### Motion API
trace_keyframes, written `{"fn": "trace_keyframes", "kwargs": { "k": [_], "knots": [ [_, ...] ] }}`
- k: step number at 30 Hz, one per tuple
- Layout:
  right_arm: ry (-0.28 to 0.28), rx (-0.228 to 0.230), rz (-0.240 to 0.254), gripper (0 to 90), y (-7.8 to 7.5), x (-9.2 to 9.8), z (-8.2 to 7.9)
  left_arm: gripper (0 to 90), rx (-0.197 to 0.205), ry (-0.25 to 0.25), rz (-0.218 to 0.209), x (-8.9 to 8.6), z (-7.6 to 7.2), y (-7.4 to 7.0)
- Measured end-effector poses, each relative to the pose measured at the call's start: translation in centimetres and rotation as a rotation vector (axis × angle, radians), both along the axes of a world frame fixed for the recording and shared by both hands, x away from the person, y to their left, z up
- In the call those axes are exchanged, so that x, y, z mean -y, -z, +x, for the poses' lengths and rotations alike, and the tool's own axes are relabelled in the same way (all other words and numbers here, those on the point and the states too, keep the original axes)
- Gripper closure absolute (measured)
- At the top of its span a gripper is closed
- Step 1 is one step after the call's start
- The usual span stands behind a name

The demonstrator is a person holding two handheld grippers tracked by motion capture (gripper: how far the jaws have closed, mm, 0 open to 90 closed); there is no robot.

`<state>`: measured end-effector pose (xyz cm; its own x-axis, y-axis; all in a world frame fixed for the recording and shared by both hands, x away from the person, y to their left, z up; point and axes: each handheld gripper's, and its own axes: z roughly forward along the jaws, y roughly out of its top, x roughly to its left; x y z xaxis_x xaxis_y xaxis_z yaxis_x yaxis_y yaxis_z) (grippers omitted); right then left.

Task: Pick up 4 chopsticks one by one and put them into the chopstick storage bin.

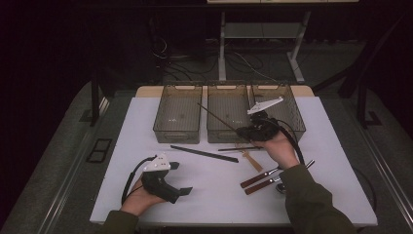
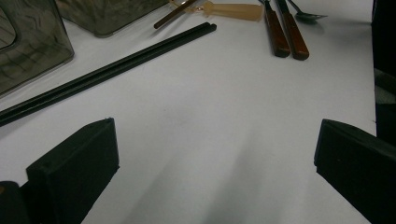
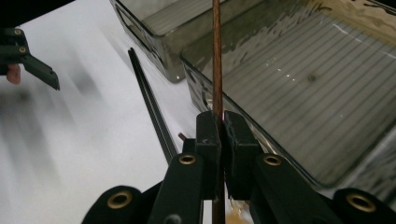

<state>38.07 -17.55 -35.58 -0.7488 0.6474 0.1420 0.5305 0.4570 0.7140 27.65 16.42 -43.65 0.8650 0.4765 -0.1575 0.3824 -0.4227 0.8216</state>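
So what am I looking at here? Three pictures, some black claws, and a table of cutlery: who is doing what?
There is no robot here: a person holds a pair of hand-worked tongs in each hand. The wide picture is taken from above the table. The other two come from small cameras riding on the tongs, looking along their black jaws.

The right tongs are shut on a thin brown chopstick, held over the middle of three clear bins. The left tongs rest open low over the white table, holding nothing.

On the table lie a pair of black chopsticks, a pale wooden utensil, two brown-handled pieces of cutlery and another dark stick. The bins look empty.
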Motion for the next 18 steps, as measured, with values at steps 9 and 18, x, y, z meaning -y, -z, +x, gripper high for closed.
{"fn": "trace_keyframes", "kwargs": {
  "k": [9, 18],
  "knots": [
    [0.018, 0.0, -0.012, 85.4, -0.6, -1.8, 1.3, 0.0, 0.001, 0.0, -0.001, 0.1, 0.0, -0.1],
    [0.05, -0.022, -0.02, 85.4, -0.9, -4.3, 2.9, 0.0, 0.0, 0.005, -0.001, 0.1, -0.1, -0.1]
  ]
}}
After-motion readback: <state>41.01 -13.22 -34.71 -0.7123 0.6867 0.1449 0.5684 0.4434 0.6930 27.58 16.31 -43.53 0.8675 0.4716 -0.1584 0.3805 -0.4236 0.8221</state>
